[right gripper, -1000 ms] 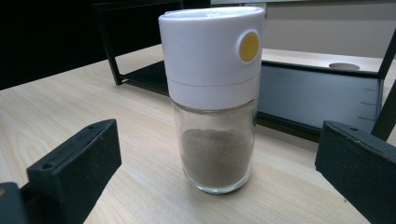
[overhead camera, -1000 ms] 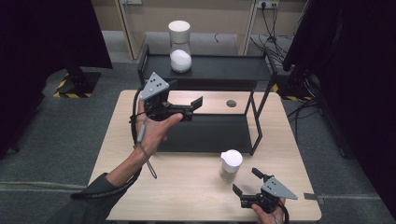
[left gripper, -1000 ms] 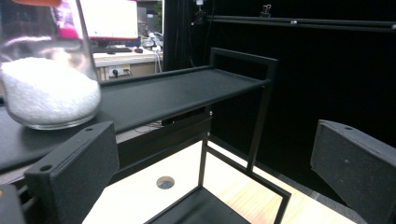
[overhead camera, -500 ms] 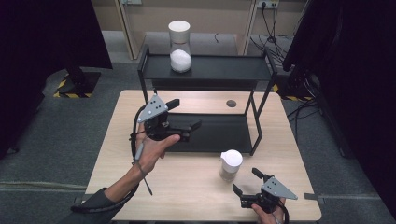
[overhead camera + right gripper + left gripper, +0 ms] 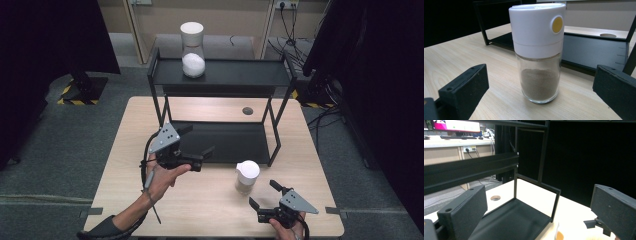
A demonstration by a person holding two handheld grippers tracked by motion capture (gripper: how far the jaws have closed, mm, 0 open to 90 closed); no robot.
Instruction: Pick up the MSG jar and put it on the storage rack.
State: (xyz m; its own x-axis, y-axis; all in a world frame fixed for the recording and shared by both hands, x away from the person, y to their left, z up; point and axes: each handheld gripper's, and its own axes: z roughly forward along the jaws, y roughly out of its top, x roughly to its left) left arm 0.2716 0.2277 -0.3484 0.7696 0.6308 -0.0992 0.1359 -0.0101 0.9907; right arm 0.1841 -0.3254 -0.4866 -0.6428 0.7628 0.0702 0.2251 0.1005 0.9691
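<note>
Two hand-held grippers are at work over a pale wooden bench (image 5: 125,150). The right hand-held gripper (image 5: 261,195) sits low at the near edge of the bench, its jaws spread wide apart and holding nothing. Just beyond its jaws, apart from them, stands a small glass shaker (image 5: 247,177) with a white cap, upright on the bench. In the right gripper view the shaker (image 5: 538,50) stands midway between the two black jaws but farther off, touching neither; it carries a brownish powder in its lower part and a round yellow button on the side of the cap.

The left hand-held gripper (image 5: 196,144) is held in the person's left hand (image 5: 162,176) above the left part of the bench, level with the front of a black two-tier metal rack (image 5: 220,80). Its jaws are also wide apart and empty, pointing toward the rack's lower shelf (image 5: 225,140). In the left gripper view the lower shelf (image 5: 516,217) lies between the jaws, with the rack's upright posts behind it.

On the rack's top shelf stands a taller glass jar (image 5: 192,50) with a white lid and white contents, well apart from both grippers. A small round hole (image 5: 247,110) shows in the bench behind the rack's lower shelf.
</note>
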